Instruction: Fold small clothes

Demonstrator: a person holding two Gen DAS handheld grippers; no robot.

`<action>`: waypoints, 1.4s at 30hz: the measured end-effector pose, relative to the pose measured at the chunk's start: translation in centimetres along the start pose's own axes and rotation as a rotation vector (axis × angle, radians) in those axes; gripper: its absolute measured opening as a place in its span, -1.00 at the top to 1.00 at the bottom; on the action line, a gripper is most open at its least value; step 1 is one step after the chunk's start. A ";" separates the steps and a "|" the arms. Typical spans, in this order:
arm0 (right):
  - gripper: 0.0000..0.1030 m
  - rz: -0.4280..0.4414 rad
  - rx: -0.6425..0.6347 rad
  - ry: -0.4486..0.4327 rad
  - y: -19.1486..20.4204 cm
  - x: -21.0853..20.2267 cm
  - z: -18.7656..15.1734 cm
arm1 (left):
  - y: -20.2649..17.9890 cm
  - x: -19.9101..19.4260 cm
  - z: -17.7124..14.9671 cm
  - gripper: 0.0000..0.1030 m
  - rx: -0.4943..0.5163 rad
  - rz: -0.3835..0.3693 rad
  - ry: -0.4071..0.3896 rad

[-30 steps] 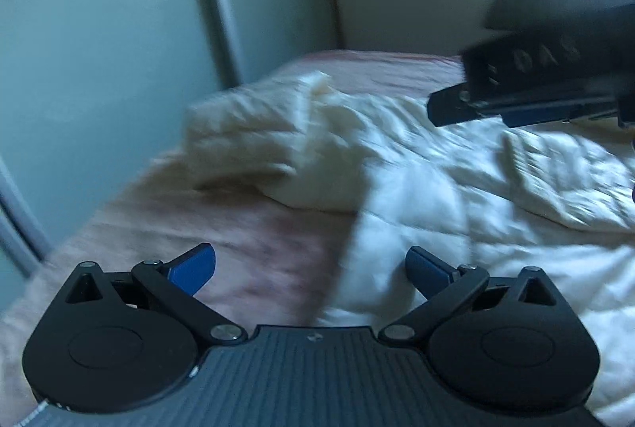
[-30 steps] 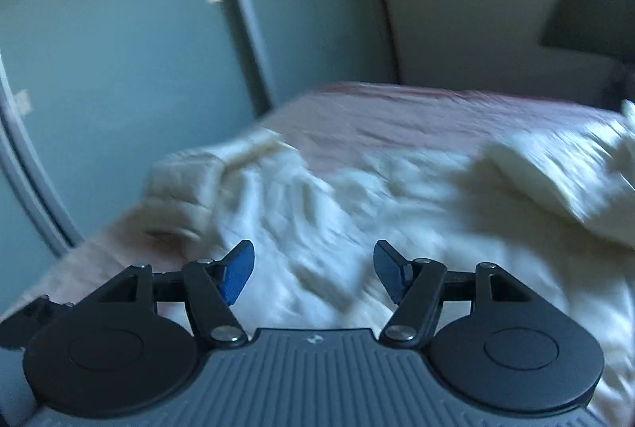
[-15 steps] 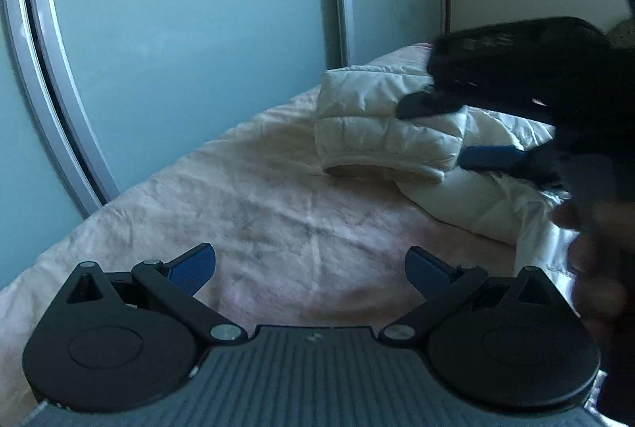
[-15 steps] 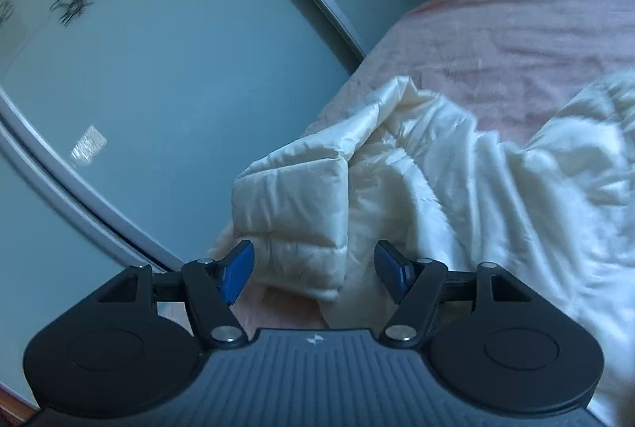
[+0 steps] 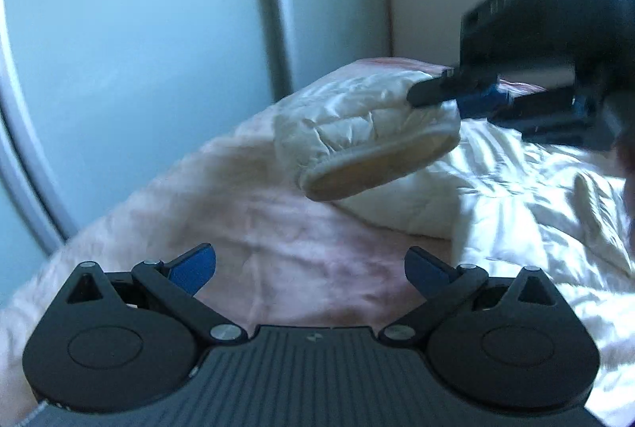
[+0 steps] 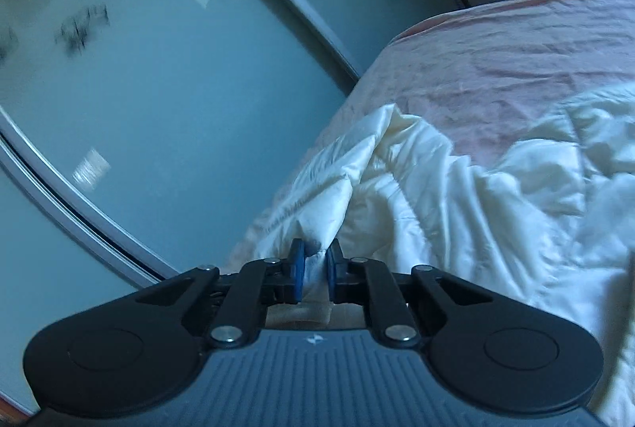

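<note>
The cream padded jacket [image 5: 496, 185] is spread on the pink bed [image 6: 496, 70], bare sheet left toward the glass wardrobe door [image 5: 131, 70]. Its sleeve cuff [image 5: 381, 165] is raised, pinched by the just-closed right claw [image 6: 316, 268]. The left claw [image 5: 309, 268] is held wide, empty, above the sheet.

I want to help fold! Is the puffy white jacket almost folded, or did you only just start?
Only just started. Nothing looks folded yet: the white jacket lies crumpled on the pink bedspread. In hand: the right gripper has just closed its jaws on the sleeve near the cuff, lifting it off the bed. The left gripper is open and holds nothing. Left: folding both sleeves in, then the body.
</note>
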State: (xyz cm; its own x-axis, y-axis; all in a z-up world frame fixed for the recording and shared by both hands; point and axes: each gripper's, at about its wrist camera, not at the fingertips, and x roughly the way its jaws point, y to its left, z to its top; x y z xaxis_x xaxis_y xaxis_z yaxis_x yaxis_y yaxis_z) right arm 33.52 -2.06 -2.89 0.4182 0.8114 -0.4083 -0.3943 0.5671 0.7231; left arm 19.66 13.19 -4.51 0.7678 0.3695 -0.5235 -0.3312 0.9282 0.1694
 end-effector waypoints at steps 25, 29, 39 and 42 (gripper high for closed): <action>0.78 -0.002 0.080 0.059 -1.8 -7.0 -1.0 | -6.0 -0.8 -1.8 0.80 0.513 0.086 -0.231; 0.78 -0.054 0.057 0.075 -2.1 -8.3 -2.3 | -4.5 -1.8 -0.5 0.85 0.443 0.009 -0.230; 0.67 -0.273 -0.080 -0.002 -3.0 -16.5 -6.5 | -1.4 -3.5 4.3 0.85 0.245 -0.327 -0.126; -0.34 -0.434 -0.149 -0.051 -3.4 -19.1 -7.5 | -2.1 -3.3 5.3 0.86 0.198 -0.398 -0.065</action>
State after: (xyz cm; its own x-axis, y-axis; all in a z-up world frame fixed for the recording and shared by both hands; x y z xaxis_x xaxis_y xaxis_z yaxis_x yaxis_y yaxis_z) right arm 20.70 -18.43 -1.73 0.6087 0.4885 -0.6252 -0.2860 0.8701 0.4014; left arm 20.74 10.25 1.27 0.8491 -0.0223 -0.5278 0.1037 0.9867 0.1251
